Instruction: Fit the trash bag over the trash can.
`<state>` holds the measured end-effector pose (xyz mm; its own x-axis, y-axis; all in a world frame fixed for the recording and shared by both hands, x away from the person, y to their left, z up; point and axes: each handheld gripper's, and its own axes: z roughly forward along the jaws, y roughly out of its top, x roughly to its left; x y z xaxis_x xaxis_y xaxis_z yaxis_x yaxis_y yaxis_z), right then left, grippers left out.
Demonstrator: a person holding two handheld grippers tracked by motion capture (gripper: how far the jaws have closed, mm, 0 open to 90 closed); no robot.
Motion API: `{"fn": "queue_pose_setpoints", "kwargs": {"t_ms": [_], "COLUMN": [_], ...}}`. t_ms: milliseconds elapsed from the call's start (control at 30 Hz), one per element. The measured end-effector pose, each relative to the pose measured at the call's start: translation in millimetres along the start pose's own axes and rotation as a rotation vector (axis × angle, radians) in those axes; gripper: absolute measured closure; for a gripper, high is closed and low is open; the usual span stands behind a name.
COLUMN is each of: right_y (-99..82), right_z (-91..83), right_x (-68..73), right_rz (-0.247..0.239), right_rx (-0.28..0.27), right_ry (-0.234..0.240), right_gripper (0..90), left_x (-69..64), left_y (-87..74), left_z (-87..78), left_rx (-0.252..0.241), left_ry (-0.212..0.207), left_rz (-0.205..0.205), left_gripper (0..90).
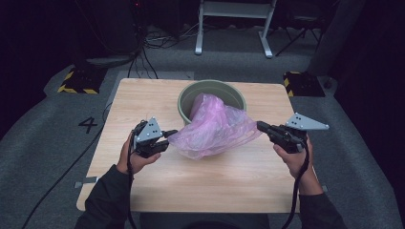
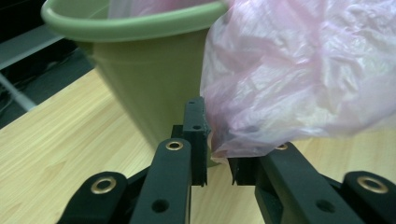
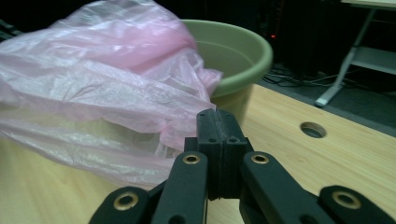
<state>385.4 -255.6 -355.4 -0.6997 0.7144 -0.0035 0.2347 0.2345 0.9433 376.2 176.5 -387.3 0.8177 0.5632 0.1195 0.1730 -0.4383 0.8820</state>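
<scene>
The left hand-held gripper (image 2: 219,154) pinches the pink bag (image 1: 215,126) edge beside the green bucket (image 1: 187,98); the right hand-held gripper (image 3: 218,140) is clenched, empty.

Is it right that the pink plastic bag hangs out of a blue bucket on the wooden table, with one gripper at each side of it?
Not quite: the bucket is green, not blue, as the high view shows. The rest holds: the pink plastic bag hangs out of it on the wooden table, with the left gripper and the right gripper at its sides.
</scene>
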Motion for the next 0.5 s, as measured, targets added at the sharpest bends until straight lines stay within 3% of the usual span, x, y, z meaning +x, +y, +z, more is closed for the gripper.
{"fn": "queue_pose_setpoints", "kwargs": {"t_ms": [100, 233, 367, 500], "right_y": [-5.4, -6.6, -4.1, -0.6], "right_z": [1.6, 0.6, -1.1, -4.5], "right_x": [-8.8, -11.8, -10.1, -12.3], "right_rz": [0.024, 0.039, 0.023, 0.030], "right_rx": [0.003, -0.004, -0.011, -0.037], "right_ry": [-0.026, -0.030, -0.038, -0.064], "right_gripper": [90.0, 90.0, 90.0, 90.0], "left_x": [2.4, 2.1, -1.5, -2.5], "left_y": [-4.2, -6.0, -8.4, -16.8], "left_z": [-1.3, -6.0, -18.8, -35.8], "left_rx": [0.011, 0.018, 0.031, 0.035], "left_ry": [0.003, 0.018, 0.010, 0.020], "left_rz": [0.005, -0.021, -0.012, -0.013], "left_gripper": [61.2, 26.8, 18.1, 16.7]}}
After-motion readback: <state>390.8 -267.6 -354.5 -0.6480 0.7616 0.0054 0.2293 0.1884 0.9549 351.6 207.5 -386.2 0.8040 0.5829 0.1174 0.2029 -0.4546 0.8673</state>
